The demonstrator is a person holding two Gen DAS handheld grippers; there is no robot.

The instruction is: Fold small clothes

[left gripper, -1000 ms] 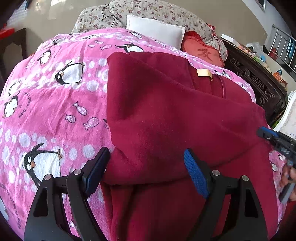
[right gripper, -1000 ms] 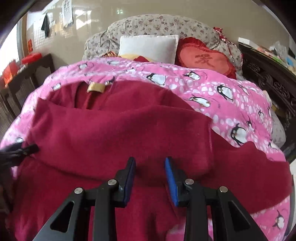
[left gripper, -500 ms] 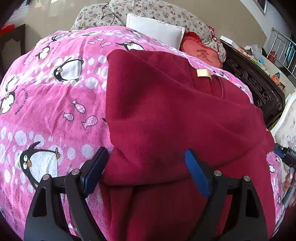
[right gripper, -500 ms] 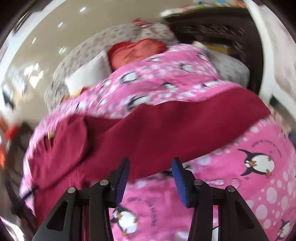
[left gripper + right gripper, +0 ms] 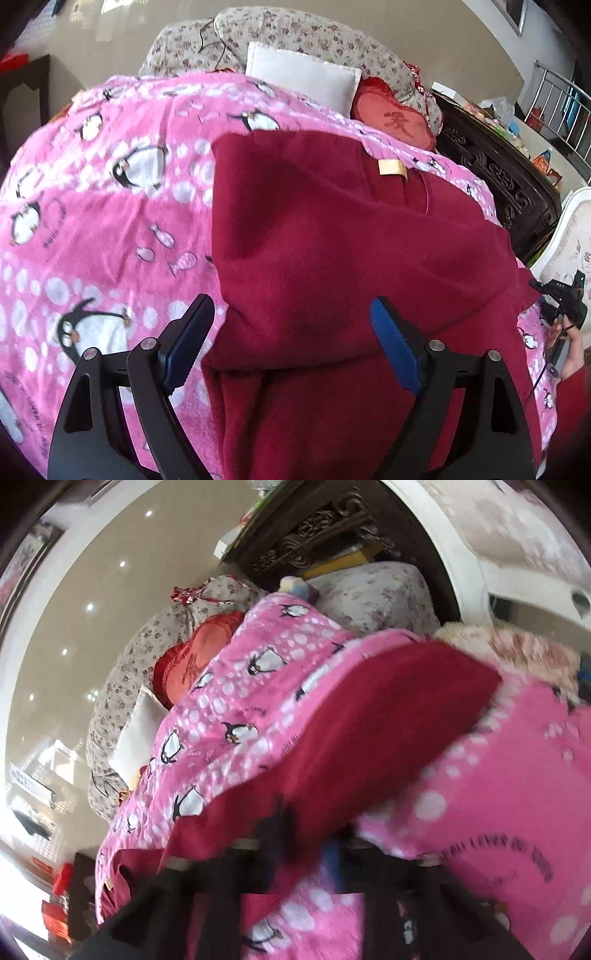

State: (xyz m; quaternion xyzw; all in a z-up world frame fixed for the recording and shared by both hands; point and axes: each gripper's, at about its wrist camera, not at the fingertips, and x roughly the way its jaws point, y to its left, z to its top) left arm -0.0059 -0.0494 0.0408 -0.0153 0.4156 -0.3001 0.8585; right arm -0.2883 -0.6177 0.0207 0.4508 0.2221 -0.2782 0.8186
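Sweater (image 5: 332,258) is lying on the blanket (image 5: 92,229), sleeve (image 5: 369,716) running toward 2 o'clock from right gripper (image 5: 314,853), too blurred to read. Left gripper (image 5: 291,343) is gaping wide, empty.

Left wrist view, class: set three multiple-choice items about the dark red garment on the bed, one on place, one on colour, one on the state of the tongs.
1. Where does the dark red garment lie?
A. on the pink penguin blanket
B. on the floor
C. on a chair

2. What colour is the tag at its neckline?
A. green
B. pale yellow
C. black

3. How do the left tongs stand?
A. shut on the white pillow
B. out of view
C. open, straddling the garment's folded edge

Answers: 1 A, pink blanket shows around it; 2 B, the tag is cream-yellow; 3 C, the blue pads are wide apart.
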